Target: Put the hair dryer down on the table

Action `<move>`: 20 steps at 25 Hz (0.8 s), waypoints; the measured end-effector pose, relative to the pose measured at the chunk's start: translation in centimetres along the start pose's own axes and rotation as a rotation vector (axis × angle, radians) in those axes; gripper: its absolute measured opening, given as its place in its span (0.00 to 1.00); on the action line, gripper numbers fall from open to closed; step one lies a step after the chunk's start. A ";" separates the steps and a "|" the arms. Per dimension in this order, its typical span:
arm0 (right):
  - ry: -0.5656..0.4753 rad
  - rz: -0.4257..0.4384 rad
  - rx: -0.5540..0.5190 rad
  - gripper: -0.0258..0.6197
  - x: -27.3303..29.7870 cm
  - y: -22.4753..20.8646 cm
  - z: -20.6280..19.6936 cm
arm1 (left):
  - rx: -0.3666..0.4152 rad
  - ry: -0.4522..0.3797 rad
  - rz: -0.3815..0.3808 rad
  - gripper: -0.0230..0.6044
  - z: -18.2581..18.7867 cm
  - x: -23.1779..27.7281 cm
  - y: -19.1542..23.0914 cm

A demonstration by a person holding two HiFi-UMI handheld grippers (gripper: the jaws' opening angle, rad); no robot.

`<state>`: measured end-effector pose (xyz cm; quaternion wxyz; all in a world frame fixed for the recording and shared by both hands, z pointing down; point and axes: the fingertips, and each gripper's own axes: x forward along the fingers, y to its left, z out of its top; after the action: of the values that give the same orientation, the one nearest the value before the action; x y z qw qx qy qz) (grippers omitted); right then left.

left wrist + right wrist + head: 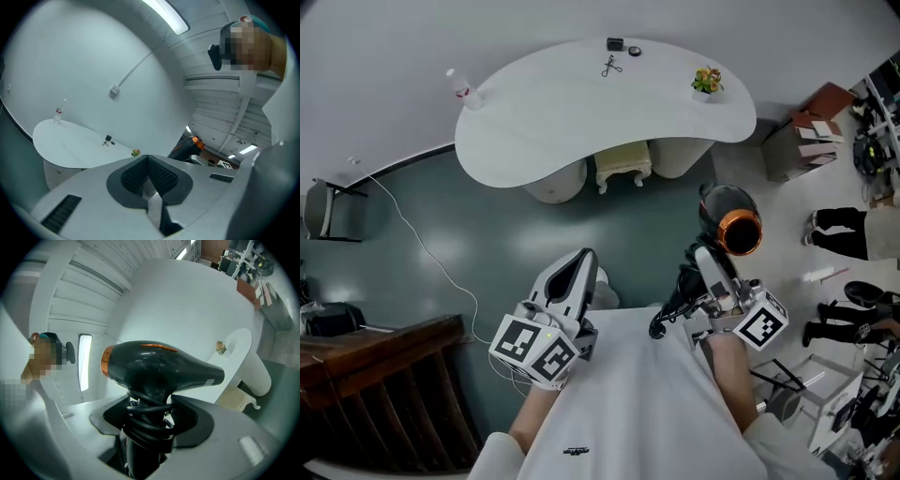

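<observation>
Currently held: the right gripper [708, 264] is clenching its jaws around the handle of the glossy black hair dryer with an orange metallic ring [727, 217], biting over the black cord [146, 420] that is coiling around that handle.
Dryer's place: it is hanging in the air above the dark teal floor [487, 234], close in front of the person and well apart from the table. Its barrel is lying roughly level in the right gripper view.
Left gripper [579, 267]: its jaws are pressing together on nothing, and it is hovering beside the right one.
Table: the white kidney-shaped table [581, 122] is standing ahead by the wall, carrying a pair of scissors [611, 66], a small potted plant [706, 82] and a clear bottle [461, 89] at its left edge, with wide bare top lying between them.
Done: the dryer is sitting firmly in the grasp; no part of it is touching the table.
Left: by my judgement the whole placing is waiting, namely closing the gap to the table, lowering the dryer onto a bare patch, and letting go.
</observation>
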<state>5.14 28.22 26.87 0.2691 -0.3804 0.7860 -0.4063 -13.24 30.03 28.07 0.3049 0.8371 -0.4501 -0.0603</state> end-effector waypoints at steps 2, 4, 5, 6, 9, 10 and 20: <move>-0.015 -0.004 -0.007 0.48 1.3 0.3 -0.3 | 0.008 0.007 -0.014 0.05 0.7 0.0 1.4; -0.025 -0.007 -0.018 0.48 2.5 0.4 -0.5 | 0.013 0.007 -0.025 0.05 1.5 0.1 2.6; -0.029 -0.007 -0.022 0.48 3.0 0.5 -0.7 | 0.015 0.006 -0.030 0.05 1.9 0.1 3.2; -0.033 -0.007 -0.025 0.48 3.6 0.6 -0.9 | 0.017 0.004 -0.034 0.05 2.2 0.1 3.7; -0.040 -0.006 -0.034 0.48 4.9 0.9 -1.4 | 0.019 0.007 -0.050 0.05 2.9 0.4 4.8; -0.042 -0.004 -0.038 0.48 5.3 0.9 -1.5 | 0.022 0.008 -0.058 0.05 3.2 0.6 5.0; -0.059 -0.010 -0.025 0.48 9.3 0.1 -1.6 | 0.020 0.026 -0.080 0.05 5.2 2.8 7.5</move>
<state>-1.27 21.36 26.56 0.2852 -0.3995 0.7808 -0.3866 -18.93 22.35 28.57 0.2997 0.8581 -0.4131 -0.0569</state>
